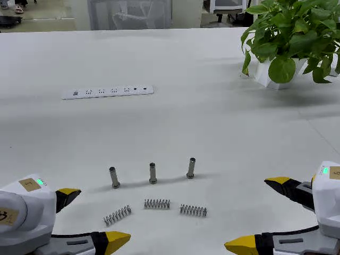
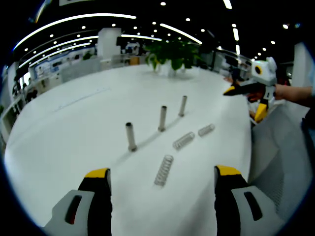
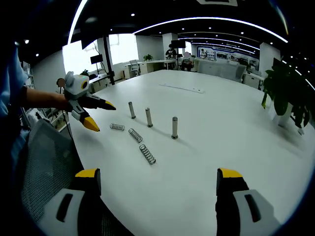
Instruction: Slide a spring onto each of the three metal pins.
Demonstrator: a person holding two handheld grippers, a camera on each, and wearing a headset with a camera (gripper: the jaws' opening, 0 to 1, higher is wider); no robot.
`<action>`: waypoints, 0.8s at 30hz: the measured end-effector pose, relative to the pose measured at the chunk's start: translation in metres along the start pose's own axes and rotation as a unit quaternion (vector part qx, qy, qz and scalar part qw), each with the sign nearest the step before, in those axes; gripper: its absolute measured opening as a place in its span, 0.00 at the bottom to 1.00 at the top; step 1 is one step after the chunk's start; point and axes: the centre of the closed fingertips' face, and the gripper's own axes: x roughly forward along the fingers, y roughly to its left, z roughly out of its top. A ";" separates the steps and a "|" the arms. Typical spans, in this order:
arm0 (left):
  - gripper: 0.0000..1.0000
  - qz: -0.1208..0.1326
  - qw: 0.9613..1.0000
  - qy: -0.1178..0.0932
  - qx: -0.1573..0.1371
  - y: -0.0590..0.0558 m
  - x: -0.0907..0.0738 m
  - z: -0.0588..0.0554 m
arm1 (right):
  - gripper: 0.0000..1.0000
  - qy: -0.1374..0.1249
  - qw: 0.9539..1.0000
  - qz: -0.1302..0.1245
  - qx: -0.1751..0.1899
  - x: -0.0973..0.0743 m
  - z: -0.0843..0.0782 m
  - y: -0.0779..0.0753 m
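Lying flat before the upright pins (image 1: 153,173), the left spring (image 1: 117,214) slants just beside the left gripper (image 1: 94,215), well apart from the right gripper (image 1: 255,213); both sets of fingers (image 1: 114,238) gape wide, empty.

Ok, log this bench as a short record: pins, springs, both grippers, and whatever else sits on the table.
pins: three upright grey metal pins in a row, all bare
springs: three coiled steel springs lying flat in front of the pins
left gripper: open, empty
right gripper: open, empty
surface: white table
other: long white power strip farther back; leafy green potted plant far right
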 end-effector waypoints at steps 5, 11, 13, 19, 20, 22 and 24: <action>0.73 -0.001 1.000 0.010 0.001 0.001 0.006 -0.007 | 0.99 0.001 1.000 -0.002 0.003 0.000 -0.002 0.001; 0.54 -0.006 0.999 0.039 0.022 0.001 0.014 -0.018 | 0.99 0.001 1.000 -0.002 0.006 -0.001 -0.004 0.002; 0.51 -0.008 0.999 0.044 0.027 0.001 0.015 -0.019 | 0.99 0.000 1.000 -0.003 0.008 -0.003 -0.005 0.002; 0.38 -0.006 0.998 0.052 0.042 0.003 0.016 -0.020 | 0.99 0.000 1.000 -0.005 0.011 -0.004 -0.006 0.001; 0.35 -0.005 0.998 0.055 0.043 0.004 0.015 -0.020 | 0.99 0.000 1.000 -0.005 0.011 -0.003 -0.006 0.001; 0.30 -0.002 0.995 0.070 0.077 0.006 0.015 -0.022 | 0.99 0.000 1.000 -0.004 0.012 -0.003 -0.006 0.002; 0.30 -0.001 0.992 0.086 0.095 0.005 0.015 -0.023 | 0.99 0.000 1.000 -0.004 0.013 -0.002 -0.006 0.002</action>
